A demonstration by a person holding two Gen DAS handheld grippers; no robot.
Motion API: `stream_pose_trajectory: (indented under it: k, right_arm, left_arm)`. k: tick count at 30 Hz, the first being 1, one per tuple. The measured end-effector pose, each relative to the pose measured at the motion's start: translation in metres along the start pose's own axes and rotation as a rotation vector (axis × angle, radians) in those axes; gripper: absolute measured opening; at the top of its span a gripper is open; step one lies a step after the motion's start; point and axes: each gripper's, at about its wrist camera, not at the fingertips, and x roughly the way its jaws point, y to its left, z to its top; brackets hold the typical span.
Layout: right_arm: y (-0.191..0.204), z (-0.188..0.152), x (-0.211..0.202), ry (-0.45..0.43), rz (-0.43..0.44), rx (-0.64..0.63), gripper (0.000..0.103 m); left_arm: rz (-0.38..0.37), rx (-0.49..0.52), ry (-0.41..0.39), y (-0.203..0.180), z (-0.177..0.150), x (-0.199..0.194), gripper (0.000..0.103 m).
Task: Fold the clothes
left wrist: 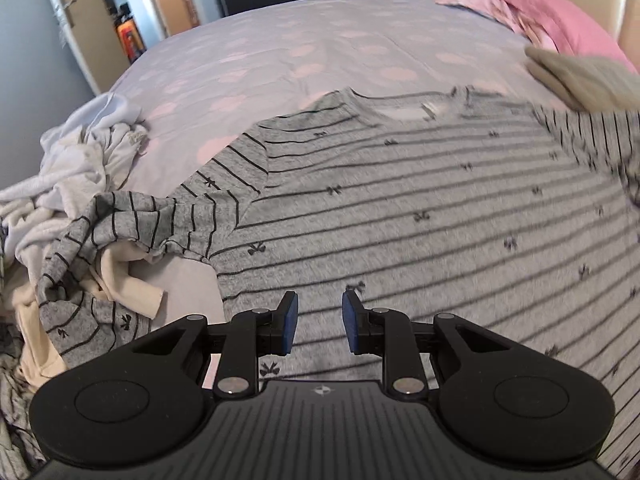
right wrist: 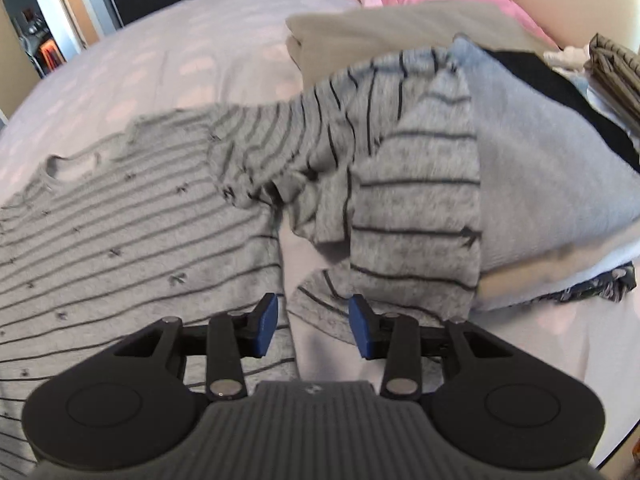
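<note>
A grey long-sleeved shirt [left wrist: 400, 200] with thin dark stripes and small bows lies spread flat on the bed, collar towards the far side. Its left sleeve [left wrist: 132, 220] trails crumpled over a heap of pale laundry. My left gripper [left wrist: 320, 320] hovers open over the shirt's lower body, nothing between its blue pads. In the right wrist view the shirt [right wrist: 120, 240] fills the left, and its other sleeve [right wrist: 416, 208] lies draped over a folded stack. My right gripper [right wrist: 312, 324] stands open above the shirt's side edge; the sleeve's end shows in the gap, not pinched.
A heap of white and cream clothes [left wrist: 72, 168] lies at the bed's left edge. The polka-dot bed cover [left wrist: 280, 48] stretches beyond the collar. A beige folded item [right wrist: 380, 28], a grey-blue folded garment [right wrist: 540, 160] and pink pillows [left wrist: 560, 12] sit on the right.
</note>
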Motion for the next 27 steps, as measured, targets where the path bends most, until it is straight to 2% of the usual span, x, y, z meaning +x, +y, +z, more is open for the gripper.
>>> stream_pose_trajectory:
  k: [5, 9, 10, 12, 15, 18, 23, 27]
  right_arm:
    - [-0.007, 0.002, 0.032, 0.067, 0.039, 0.107, 0.042]
    - [-0.001, 0.005, 0.046, 0.070, 0.040, 0.123, 0.042]
    - [0.001, 0.006, 0.051, 0.074, 0.020, 0.122, 0.040]
    - [0.002, 0.006, 0.057, 0.080, -0.032, 0.115, 0.023]
    - [0.002, 0.008, 0.059, 0.085, -0.056, 0.109, 0.014]
    - [0.004, 0.010, 0.046, 0.075, -0.053, 0.106, 0.011]
    - [0.021, 0.016, -0.005, -0.010, 0.065, 0.109, 0.011]
    - [0.052, 0.020, -0.042, -0.061, 0.192, 0.049, 0.011]
  left_arm:
    - [0.004, 0.009, 0.022, -0.006, -0.008, 0.004, 0.022]
    - [0.000, 0.009, 0.041, -0.007, -0.009, 0.010, 0.022]
    - [0.001, 0.012, 0.045, -0.008, -0.009, 0.012, 0.022]
    - [-0.003, 0.014, 0.051, -0.009, -0.008, 0.014, 0.022]
    - [-0.010, 0.014, 0.053, -0.011, -0.006, 0.016, 0.022]
    - [-0.018, 0.007, 0.053, -0.012, -0.005, 0.017, 0.022]
    - [-0.080, -0.013, 0.046, -0.016, 0.000, 0.013, 0.022]
    - [-0.113, 0.018, 0.023, -0.030, 0.004, 0.008, 0.022]
